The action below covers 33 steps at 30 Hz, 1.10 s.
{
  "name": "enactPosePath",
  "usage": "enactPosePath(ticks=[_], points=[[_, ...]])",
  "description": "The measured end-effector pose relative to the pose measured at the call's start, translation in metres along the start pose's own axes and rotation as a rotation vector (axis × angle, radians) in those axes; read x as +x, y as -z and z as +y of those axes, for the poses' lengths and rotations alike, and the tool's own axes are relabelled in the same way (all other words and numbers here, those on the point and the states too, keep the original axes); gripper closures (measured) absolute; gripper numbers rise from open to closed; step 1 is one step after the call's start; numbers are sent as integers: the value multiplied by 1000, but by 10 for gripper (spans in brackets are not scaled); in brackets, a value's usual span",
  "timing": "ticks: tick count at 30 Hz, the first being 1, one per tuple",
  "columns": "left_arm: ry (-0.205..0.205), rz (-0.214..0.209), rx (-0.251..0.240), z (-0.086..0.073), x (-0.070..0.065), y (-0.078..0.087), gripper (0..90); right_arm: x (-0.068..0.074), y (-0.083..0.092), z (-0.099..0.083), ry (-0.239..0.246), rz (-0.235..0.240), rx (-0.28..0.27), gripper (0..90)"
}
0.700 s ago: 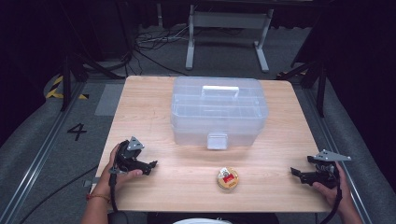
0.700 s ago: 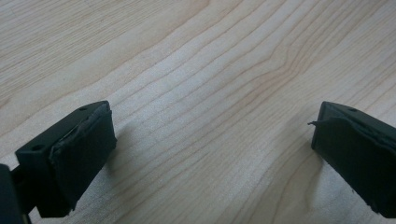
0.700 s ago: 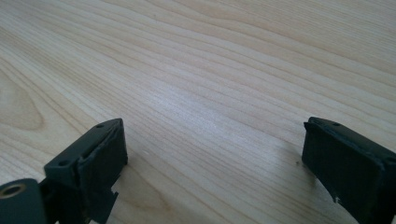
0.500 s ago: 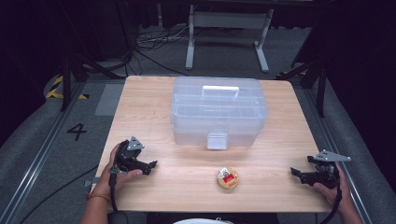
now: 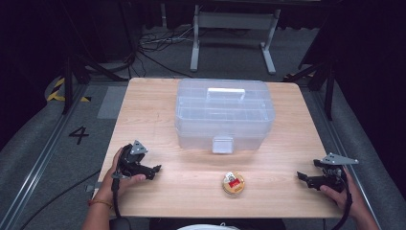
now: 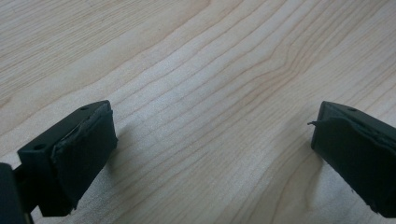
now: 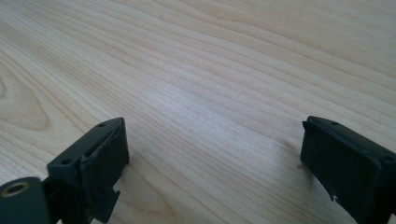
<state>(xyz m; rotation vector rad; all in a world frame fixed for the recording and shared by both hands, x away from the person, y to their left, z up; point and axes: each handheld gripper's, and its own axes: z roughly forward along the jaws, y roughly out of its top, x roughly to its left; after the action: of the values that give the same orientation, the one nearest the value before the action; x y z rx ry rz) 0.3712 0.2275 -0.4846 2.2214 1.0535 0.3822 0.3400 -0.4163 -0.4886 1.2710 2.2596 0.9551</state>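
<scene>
High view: left gripper [image 5: 154, 169] and right gripper [image 5: 302, 177] resting near, jaws apart, empty. Start stage. Next: reach puck [image 5: 233, 183] or box [image 5: 224, 115].

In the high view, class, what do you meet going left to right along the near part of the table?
Left gripper → round tin → right gripper, all apart from one another on the table.

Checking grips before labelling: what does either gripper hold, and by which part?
Nothing: left gripper and right gripper both stand open over bare table.
</scene>
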Motion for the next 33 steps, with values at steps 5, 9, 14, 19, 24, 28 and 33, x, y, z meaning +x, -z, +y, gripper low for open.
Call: enactPosePath(ticks=[5, 9, 14, 19, 24, 28, 33], points=[[-1, 1, 0, 0, 0, 0, 6, -3, -3, 4, 7, 3, 29, 26], [-4, 2, 0, 0, 0, 0, 6, -4, -3, 6, 40, -51, 0, 70], [-11, -3, 0, 0, 1, 1, 9, -7, -3, 8, 50, -72, -39, 145], [-15, -3, 1, 0, 2, 1, 10, -8, 2, 19, 74, -64, -67, 170], [-13, -3, 1, 0, 2, 1, 14, -8, 13, 50, 98, -18, -123, 204], [3, -2, 16, 1, 0, 1, 15, -6, 21, 82, 119, 18, -169, 235], [2, -1, 26, 3, 1, 1, 14, -2, 29, 118, 134, 36, -220, 261]])
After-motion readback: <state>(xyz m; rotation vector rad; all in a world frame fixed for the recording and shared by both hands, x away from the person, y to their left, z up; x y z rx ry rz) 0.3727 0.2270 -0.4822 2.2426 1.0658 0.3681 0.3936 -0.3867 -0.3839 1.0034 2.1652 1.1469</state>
